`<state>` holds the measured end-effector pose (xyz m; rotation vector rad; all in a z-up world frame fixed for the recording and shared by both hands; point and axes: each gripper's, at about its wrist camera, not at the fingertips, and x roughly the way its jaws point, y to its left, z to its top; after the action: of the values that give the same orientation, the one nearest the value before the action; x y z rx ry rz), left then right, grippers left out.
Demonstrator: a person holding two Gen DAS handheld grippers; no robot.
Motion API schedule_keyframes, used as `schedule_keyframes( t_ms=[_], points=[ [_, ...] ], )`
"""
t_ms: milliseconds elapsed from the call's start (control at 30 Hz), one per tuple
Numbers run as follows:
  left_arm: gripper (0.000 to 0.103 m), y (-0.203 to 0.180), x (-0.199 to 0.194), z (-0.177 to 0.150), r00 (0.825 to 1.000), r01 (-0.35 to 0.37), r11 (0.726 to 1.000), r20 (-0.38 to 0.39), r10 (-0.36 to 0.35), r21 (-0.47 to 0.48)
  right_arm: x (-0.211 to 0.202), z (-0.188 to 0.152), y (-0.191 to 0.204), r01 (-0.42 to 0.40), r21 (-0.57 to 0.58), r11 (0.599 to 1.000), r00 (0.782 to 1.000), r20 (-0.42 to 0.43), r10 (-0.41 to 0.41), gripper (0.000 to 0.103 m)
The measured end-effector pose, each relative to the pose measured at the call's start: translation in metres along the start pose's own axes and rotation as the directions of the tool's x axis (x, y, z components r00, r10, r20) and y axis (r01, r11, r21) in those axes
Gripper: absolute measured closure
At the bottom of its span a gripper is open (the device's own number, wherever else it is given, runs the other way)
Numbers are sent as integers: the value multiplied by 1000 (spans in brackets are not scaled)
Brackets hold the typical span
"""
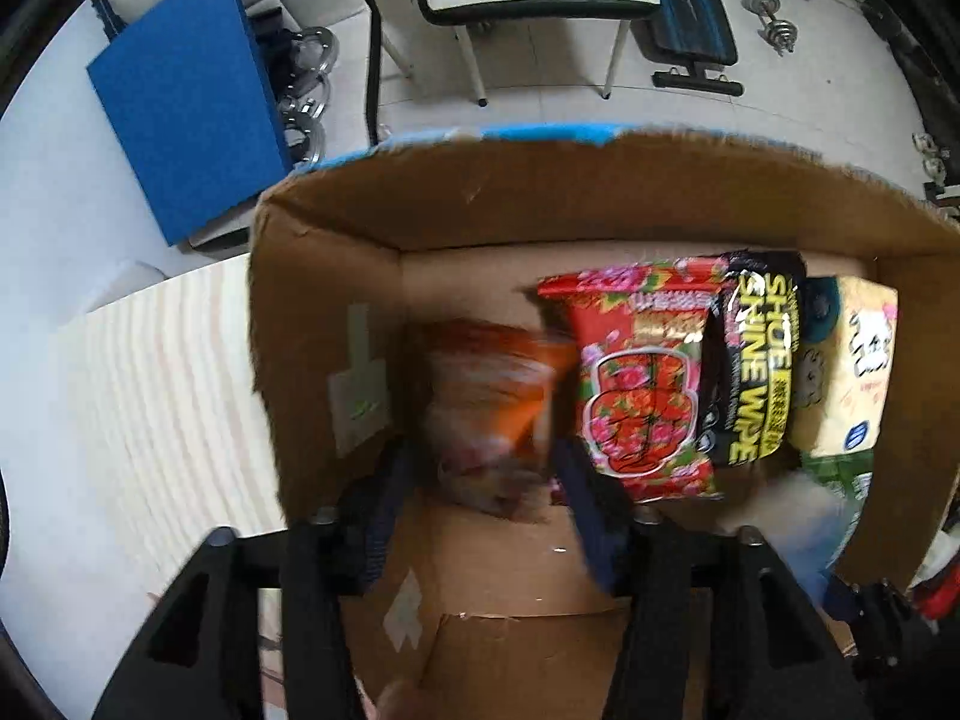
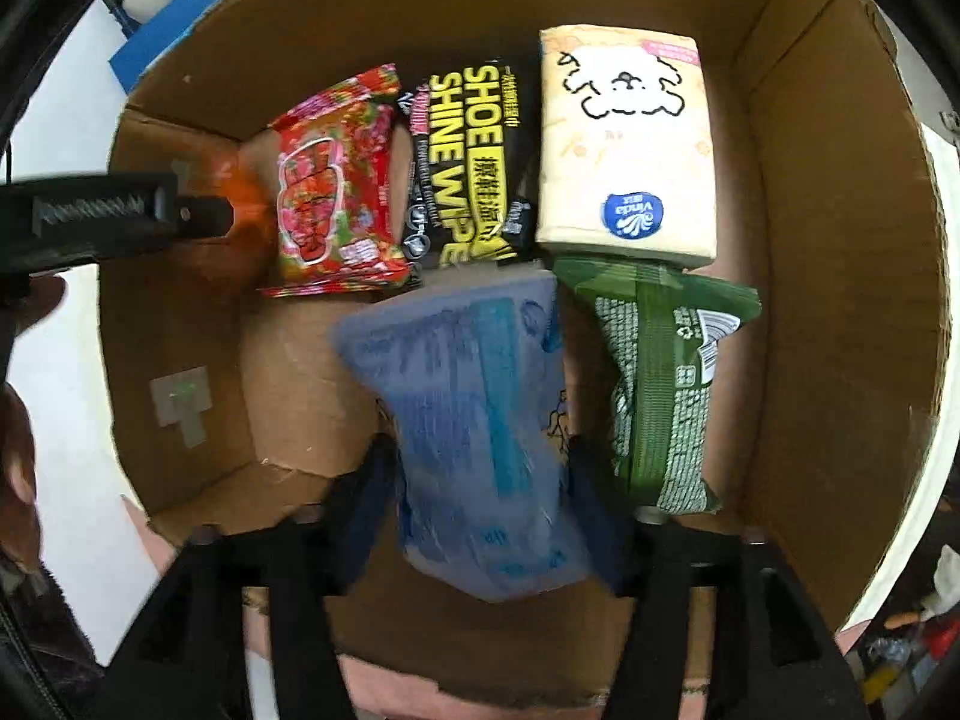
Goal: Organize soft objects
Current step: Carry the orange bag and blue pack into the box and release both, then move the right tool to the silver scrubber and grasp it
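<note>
Both views are evenly and fairly brightly lit, with no hard shadows; the inner walls of the cardboard box (image 2: pixel 840 240) sit a shade dimmer. Fisheye bending curves every straight edge, and black vignette fills the corners. Motion blur smears the orange packet (image 1: pixel 492 396) and the blue packet (image 2: pixel 480 432) (the printed packs behind stay sharp). Mild glare shows on the white floor (image 1: pixel 540 102).
</note>
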<state>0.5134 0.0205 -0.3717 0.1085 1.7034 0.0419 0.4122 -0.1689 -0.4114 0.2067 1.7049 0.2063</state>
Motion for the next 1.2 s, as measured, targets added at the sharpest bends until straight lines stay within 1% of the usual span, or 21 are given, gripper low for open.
schedule_keyframes(
  t_ms=[33,100,133,167,200,233,333,400,433,467,600,733,867,900,967,1033,1067,1100,1133,1167,1200],
  points=[
    [26,1,-2,1,1000,-4,1000,10,4,-2,0,1,0,16,0,1000,1000,9,-16,25],
    [22,1,-6,2,999,19,1000,34,-19,-2,-4,1,-1,16,-2,1000,1000,21,-16,24],
    [18,2,-10,1,999,20,1000,43,-19,-5,-6,1,-2,24,0,1000,999,26,-24,21],
    [10,1,-13,0,998,18,1000,54,-18,-3,-7,0,-3,27,-1,1000,999,30,-27,12],
    [7,1,-17,-1,998,16,1000,61,-16,-1,-10,0,-3,33,-6,999,999,37,-33,6],
    [7,1,-21,-4,997,18,1000,73,-18,-2,-13,-1,-5,38,-5,999,998,42,-37,0],
    [6,0,-32,-13,994,39,999,101,-38,-7,-25,-2,-6,55,-14,998,996,74,-54,0],
    [5,-1,-42,-23,990,66,998,123,-65,-7,-32,-5,-7,80,-21,997,992,95,-78,0],
    [3,-2,-47,-29,988,76,997,136,-74,-9,-38,-8,-7,99,-29,995,989,114,-95,0],
    [0,-3,-51,-34,986,84,996,148,-82,-6,-47,-14,-7,118,-33,992,985,127,-113,0],
    [0,-6,-67,-63,973,124,992,200,-119,-13,-69,-31,-6,149,-43,988,975,175,-139,0],
    [0,-6,-85,-95,956,108,994,277,-96,-28,-86,-43,3,187,-65,980,957,236,-167,0],
    [0,-3,-99,-122,943,126,991,317,-104,-50,-109,-63,8,173,-80,982,947,286,-143,0],
    [0,-1,-103,-129,936,129,990,336,-101,-60,-110,-66,9,166,-81,983,945,298,-135,0],
    [0,1,-112,-146,922,115,991,379,-80,-72,-124,-84,11,148,-107,983,935,339,-104,0],
    [0,4,-120,-169,905,83,992,425,-36,-92,-133,-104,13,121,-145,982,929,366,-61,0],
    [0,6,-122,-184,894,71,992,447,-15,-107,-132,-114,15,115,-169,979,929,367,-46,0],
    [0,9,-121,-197,890,69,990,457,-5,-122,-128,-127,16,106,-199,974,931,363,-28,0],
    [0,12,-118,-209,888,69,988,460,4,-142,-120,-144,15,96,-235,967,936,351,-8,0],
    [1,14,-112,-219,889,71,985,458,8,-155,-111,-153,15,101,-250,963,940,340,-10,1],
    [1,17,-103,-232,894,75,983,447,9,-169,-104,-160,14,109,-259,960,943,331,-18,2]
  ],
)
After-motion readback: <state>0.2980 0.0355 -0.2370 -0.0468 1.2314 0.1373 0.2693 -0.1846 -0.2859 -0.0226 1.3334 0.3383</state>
